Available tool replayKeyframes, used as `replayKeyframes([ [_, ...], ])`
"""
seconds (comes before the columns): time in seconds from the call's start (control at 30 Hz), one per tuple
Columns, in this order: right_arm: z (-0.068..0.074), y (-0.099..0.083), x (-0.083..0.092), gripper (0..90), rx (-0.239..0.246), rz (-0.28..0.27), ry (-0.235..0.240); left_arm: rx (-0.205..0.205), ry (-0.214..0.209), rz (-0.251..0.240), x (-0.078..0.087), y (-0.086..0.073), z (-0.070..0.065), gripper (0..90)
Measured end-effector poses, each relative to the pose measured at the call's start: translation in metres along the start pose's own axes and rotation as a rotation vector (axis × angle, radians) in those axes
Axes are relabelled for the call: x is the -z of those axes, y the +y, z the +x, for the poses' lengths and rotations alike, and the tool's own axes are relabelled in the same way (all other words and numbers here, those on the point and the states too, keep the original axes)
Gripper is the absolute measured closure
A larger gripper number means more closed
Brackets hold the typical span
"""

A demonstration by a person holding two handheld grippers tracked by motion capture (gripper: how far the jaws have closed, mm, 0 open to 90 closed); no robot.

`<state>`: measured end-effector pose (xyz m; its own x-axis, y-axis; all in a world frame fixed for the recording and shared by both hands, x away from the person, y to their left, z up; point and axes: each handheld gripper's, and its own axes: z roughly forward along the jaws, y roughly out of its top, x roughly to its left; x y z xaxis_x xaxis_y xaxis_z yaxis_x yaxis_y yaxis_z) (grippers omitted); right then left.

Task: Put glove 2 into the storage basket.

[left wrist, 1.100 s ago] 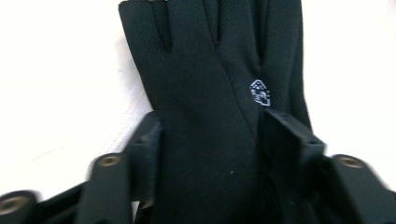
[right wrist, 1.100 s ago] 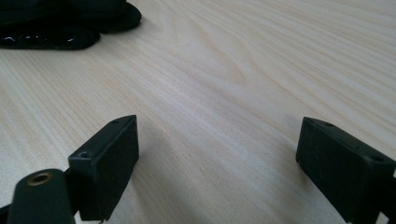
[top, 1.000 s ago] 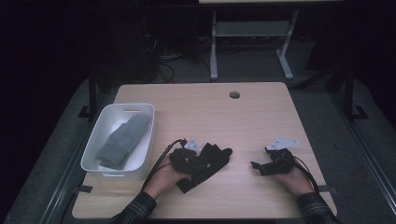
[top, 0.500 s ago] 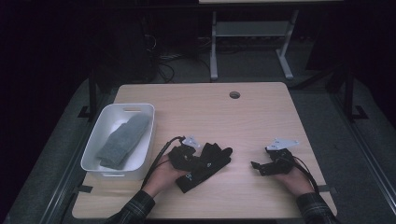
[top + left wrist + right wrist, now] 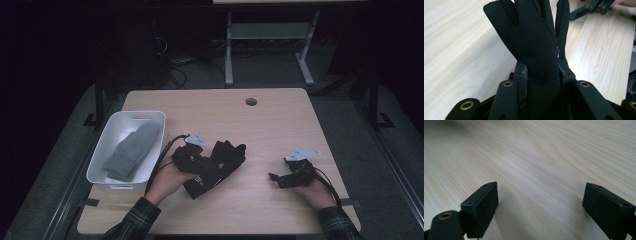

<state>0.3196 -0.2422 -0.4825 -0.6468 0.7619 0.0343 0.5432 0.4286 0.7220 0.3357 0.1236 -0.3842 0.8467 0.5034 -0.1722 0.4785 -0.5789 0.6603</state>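
High view: the left gripper (image 5: 192, 162) is pinching a black glove (image 5: 220, 165) at lower centre, beside the white bin (image 5: 150, 117) holding a grey glove (image 5: 131, 150). Left gripper view: jaws are clamping the glove's cuff. Right gripper view: jaws are resting spread over bare table (image 5: 536, 157). Likely next: lifting the glove binward.

A black glove (image 5: 220, 162) is laid flat on the light wooden table (image 5: 280, 125), fingers spread, its cuff clamped between black jaws.
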Motion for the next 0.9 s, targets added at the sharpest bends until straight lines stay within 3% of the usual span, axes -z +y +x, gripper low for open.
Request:
replayKeyframes([
  [0.43,0.000,0.000,0.000,12.7,0.000,-0.002,0.000,0.019,0.061,-0.009,0.057,0.013,0.026,66.9],
  [0.9,0.000,0.000,0.000,12.7,-0.004,-0.001,-0.002,0.098,0.174,-0.024,0.118,-0.006,0.064,66.9],
])
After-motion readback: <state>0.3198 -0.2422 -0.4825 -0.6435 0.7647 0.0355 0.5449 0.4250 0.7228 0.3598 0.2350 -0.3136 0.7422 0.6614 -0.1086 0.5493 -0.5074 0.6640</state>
